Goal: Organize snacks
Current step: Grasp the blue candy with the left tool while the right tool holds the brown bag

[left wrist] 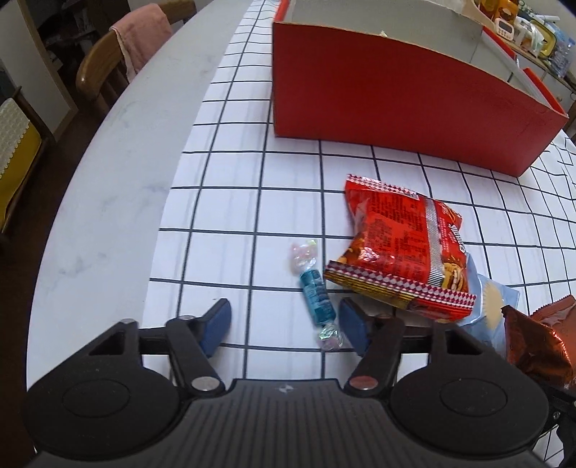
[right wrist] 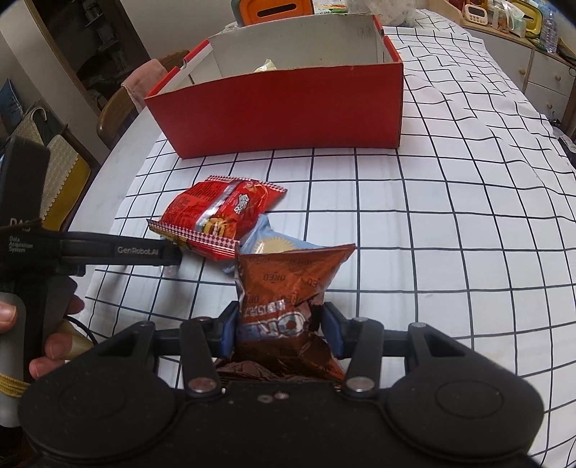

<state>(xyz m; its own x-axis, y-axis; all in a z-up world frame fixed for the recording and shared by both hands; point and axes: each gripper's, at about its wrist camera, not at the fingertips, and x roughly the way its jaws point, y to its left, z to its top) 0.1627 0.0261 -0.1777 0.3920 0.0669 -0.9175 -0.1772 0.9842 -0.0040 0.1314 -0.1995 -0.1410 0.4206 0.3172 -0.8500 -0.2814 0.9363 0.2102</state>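
Observation:
My left gripper (left wrist: 284, 324) is open, low over the checked cloth, with a blue wrapped candy (left wrist: 316, 295) lying between its fingers, closer to the right one. A red snack bag (left wrist: 399, 248) lies just beyond, on top of a pale blue packet (left wrist: 493, 298). My right gripper (right wrist: 279, 329) is shut on a brown Oreo bag (right wrist: 288, 298) and holds it upright near the red snack bag (right wrist: 219, 216) and the pale blue packet (right wrist: 273, 244). The open red box (right wrist: 280, 111) stands farther back with a small packet (right wrist: 266, 66) inside; it also shows in the left wrist view (left wrist: 396, 104).
The left gripper's body (right wrist: 118, 250) and the hand holding it reach in from the left of the right wrist view. Wooden chairs (left wrist: 104, 68) stand along the table's left edge. A cabinet with clutter (right wrist: 522, 21) stands at the back right. The checked cloth (right wrist: 450, 223) covers the table.

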